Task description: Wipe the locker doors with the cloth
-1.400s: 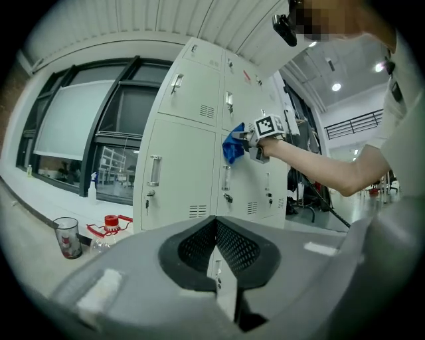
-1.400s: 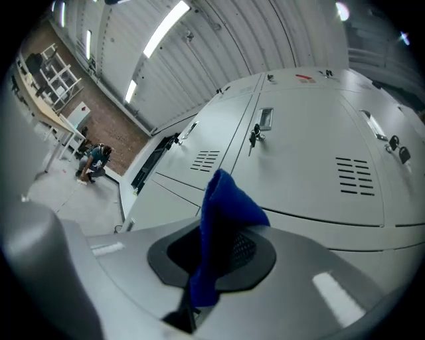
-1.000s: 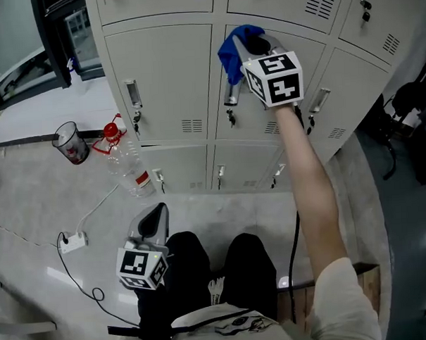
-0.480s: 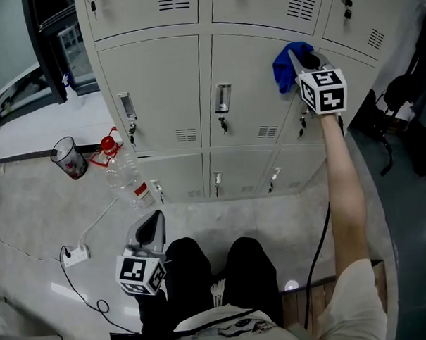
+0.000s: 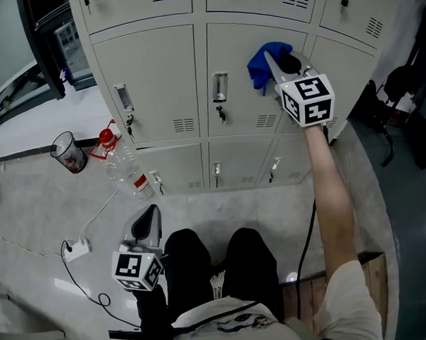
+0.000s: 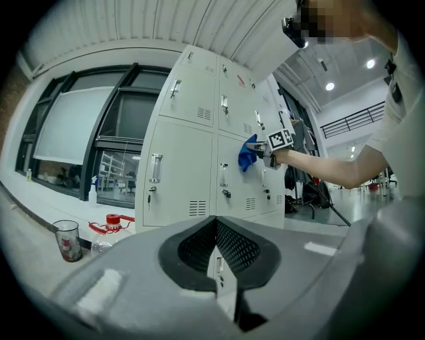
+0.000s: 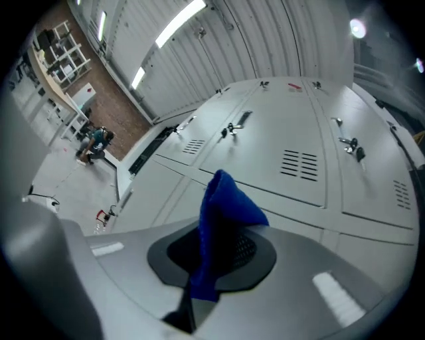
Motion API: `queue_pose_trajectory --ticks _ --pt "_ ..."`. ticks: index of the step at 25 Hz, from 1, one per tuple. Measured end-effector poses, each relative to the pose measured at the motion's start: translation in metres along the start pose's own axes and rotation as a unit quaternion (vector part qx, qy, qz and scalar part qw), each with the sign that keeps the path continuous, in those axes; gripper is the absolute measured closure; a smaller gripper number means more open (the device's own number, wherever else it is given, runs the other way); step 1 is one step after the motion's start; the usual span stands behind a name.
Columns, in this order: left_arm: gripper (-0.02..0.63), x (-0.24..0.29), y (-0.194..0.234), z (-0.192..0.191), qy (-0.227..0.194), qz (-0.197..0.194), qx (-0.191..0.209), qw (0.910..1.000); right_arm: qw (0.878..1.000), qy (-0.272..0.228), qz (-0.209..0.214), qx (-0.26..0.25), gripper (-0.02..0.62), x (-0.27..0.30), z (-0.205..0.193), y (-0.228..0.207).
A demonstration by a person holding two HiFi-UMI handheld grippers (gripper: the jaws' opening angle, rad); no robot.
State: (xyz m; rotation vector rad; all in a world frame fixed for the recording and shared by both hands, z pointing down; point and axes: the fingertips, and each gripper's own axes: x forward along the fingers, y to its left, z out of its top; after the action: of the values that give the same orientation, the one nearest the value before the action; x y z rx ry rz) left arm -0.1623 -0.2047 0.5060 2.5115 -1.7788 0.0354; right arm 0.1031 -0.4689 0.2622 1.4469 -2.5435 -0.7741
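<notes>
A bank of pale grey locker doors [image 5: 160, 83] fills the top of the head view. My right gripper [image 5: 273, 61] is raised against the middle door, shut on a blue cloth [image 5: 265, 61] that bunches at its tip. In the right gripper view the blue cloth [image 7: 219, 219] stands up from between the closed jaws, with the locker doors [image 7: 292, 146] just beyond. My left gripper [image 5: 146, 225] hangs low by the person's left knee, jaws shut and nothing in them. From the left gripper view the lockers [image 6: 192, 166] and the blue cloth [image 6: 249, 151] show far off.
On the floor left of the lockers stand a clear plastic bottle with a red cap [image 5: 125, 169] and a small cup [image 5: 68, 152]. A white power strip and cable [image 5: 75, 248] lie at left. Dark bags [image 5: 407, 87] sit at right. The person's legs [image 5: 217, 271] are below.
The right gripper with the cloth swept right across the door, then came back a little to the left and down. The left gripper has stayed put.
</notes>
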Motion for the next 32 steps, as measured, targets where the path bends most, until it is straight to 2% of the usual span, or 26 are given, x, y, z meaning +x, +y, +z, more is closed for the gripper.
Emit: queue_pose_trajectory --ticks 3,6,10,13,17,21,27,32 --pt "0.609 -0.003 0.0 0.002 0.001 0.001 0.0 1.0 0.999 -0.005 0.046 0.015 0.566 0.02 -0.001 0.062" --pt "0.609 -0.006 0.0 0.002 0.002 0.001 -0.001 1.0 0.997 0.015 0.076 0.016 0.566 0.051 -0.02 0.11" --pt "0.609 -0.012 0.001 0.003 0.005 0.005 -0.001 1.0 0.995 0.048 0.086 0.012 0.566 0.081 -0.044 0.13" --pt "0.609 -0.015 0.002 0.003 0.009 0.007 0.001 0.9999 0.996 0.049 0.078 0.01 0.566 0.079 -0.049 0.119" --pt "0.609 -0.015 0.001 0.005 0.007 0.007 -0.001 0.9999 0.997 0.055 0.058 0.001 0.566 0.062 -0.057 0.083" --pt "0.609 -0.008 0.003 -0.001 0.012 0.001 0.0 0.9999 0.996 0.079 0.032 -0.01 0.566 0.042 -0.081 0.043" --pt "0.609 -0.012 -0.002 0.005 0.014 -0.004 -0.001 0.9999 0.993 0.117 -0.011 -0.024 0.565 0.011 -0.097 -0.014" --pt "0.609 -0.014 0.0 0.003 0.014 -0.002 -0.001 0.9999 0.99 0.137 -0.043 -0.009 0.566 -0.006 -0.117 -0.045"
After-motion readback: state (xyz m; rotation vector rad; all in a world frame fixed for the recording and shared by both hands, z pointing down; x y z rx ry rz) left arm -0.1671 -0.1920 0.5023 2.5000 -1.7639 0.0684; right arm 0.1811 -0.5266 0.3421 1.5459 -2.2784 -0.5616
